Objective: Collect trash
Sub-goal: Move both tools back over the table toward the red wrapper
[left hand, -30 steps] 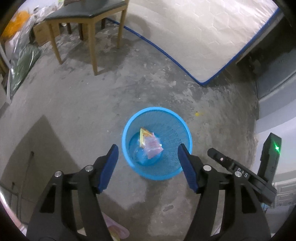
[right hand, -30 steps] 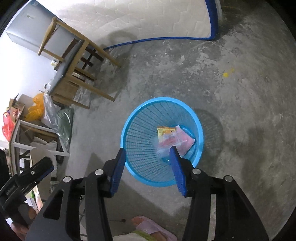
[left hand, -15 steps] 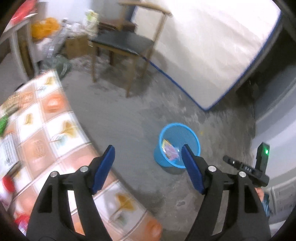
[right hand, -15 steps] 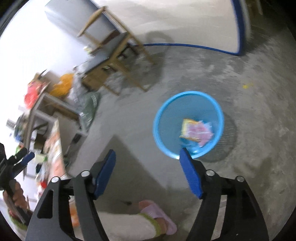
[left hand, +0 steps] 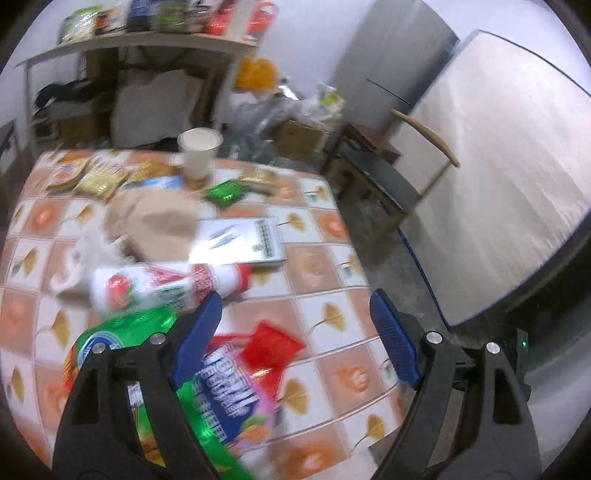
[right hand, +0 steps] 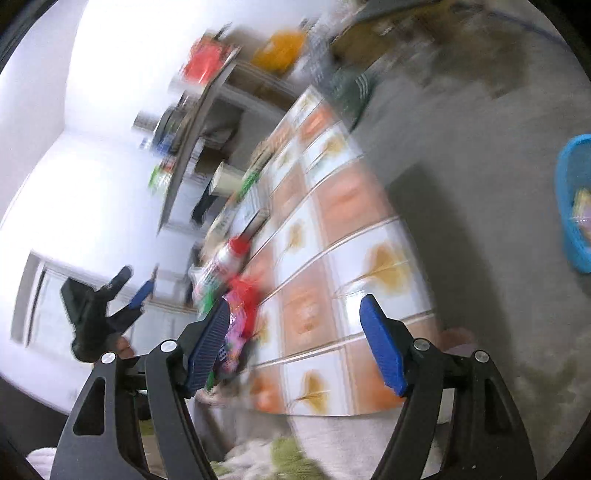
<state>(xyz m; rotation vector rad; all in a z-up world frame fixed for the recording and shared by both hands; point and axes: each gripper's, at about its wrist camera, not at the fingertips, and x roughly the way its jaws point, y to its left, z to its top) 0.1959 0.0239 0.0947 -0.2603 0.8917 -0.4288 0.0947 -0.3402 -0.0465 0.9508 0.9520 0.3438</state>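
My left gripper [left hand: 295, 336] hangs over the tiled table [left hand: 325, 266], its jaws still opening and nothing between them. Under and left of it lie a red wrapper [left hand: 271, 347], a blue and green snack bag [left hand: 225, 402] and a white bottle with a red cap [left hand: 166, 284]. A paper cup [left hand: 197, 153] stands at the far side. My right gripper [right hand: 295, 339] stands open and empty over the table's edge [right hand: 314, 306], the view blurred. The blue trash basket [right hand: 574, 206] sits on the floor at the right, with wrappers inside. The left gripper [right hand: 136, 291] shows at the left there.
More wrappers and a flat booklet [left hand: 240, 242] litter the table. A wooden chair [left hand: 384, 173] and a leaning mattress [left hand: 498, 177] stand beyond it on the right. A shelf with packets [left hand: 147, 33] runs along the back wall. Grey concrete floor [right hand: 480, 147] lies between table and basket.
Both grippers swung up and away from the blue basket to the cluttered table. The jaws of both stand wider than before. The basket has left the left wrist view.
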